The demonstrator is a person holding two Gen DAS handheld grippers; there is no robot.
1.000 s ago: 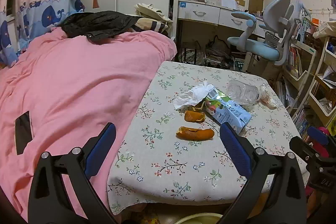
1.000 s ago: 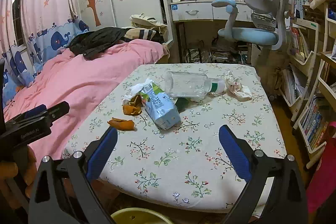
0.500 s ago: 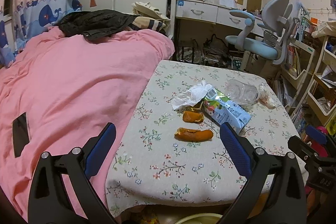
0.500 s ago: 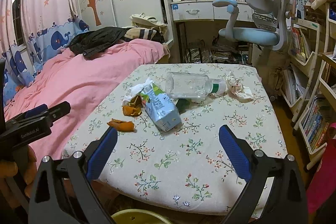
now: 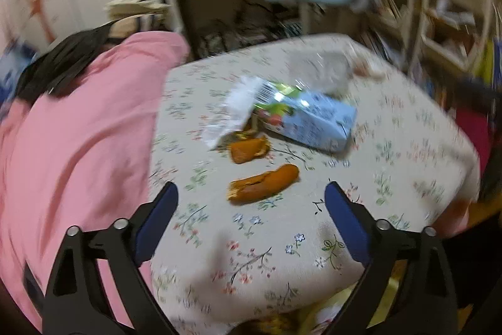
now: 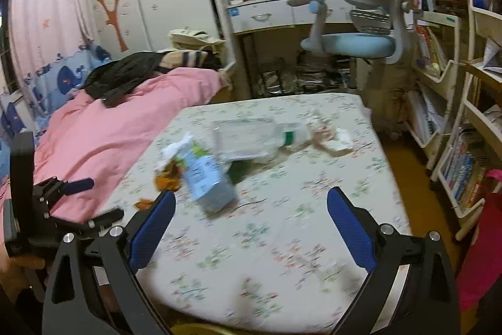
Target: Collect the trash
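Trash lies on the floral-clothed table (image 5: 282,256). There are two orange peel pieces (image 5: 263,184) (image 5: 249,149), a blue drink carton (image 5: 313,121), a white wrapper (image 5: 232,112), a clear bottle (image 5: 320,71) and a crumpled tissue (image 5: 367,71). My left gripper (image 5: 251,193) hangs tilted just short of the nearer peel. Its jaws stand wide and are closing, with nothing touching the pads. My right gripper (image 6: 251,198) is open over the table (image 6: 282,240), and the carton (image 6: 207,178) lies just ahead by its left finger. The bottle (image 6: 248,140) and tissue (image 6: 329,137) lie farther back.
A pink-covered bed (image 5: 78,131) runs along the table's left side. A yellow bin rim (image 6: 194,328) shows under the table's near edge. A blue desk chair (image 6: 351,43) stands behind the table, and bookshelves (image 6: 455,115) line the right wall. The left gripper (image 6: 94,200) appears at the left.
The left gripper has moved in over the table toward the peels and rolled, so its view is tilted and blurred. The right gripper has edged closer to the carton.
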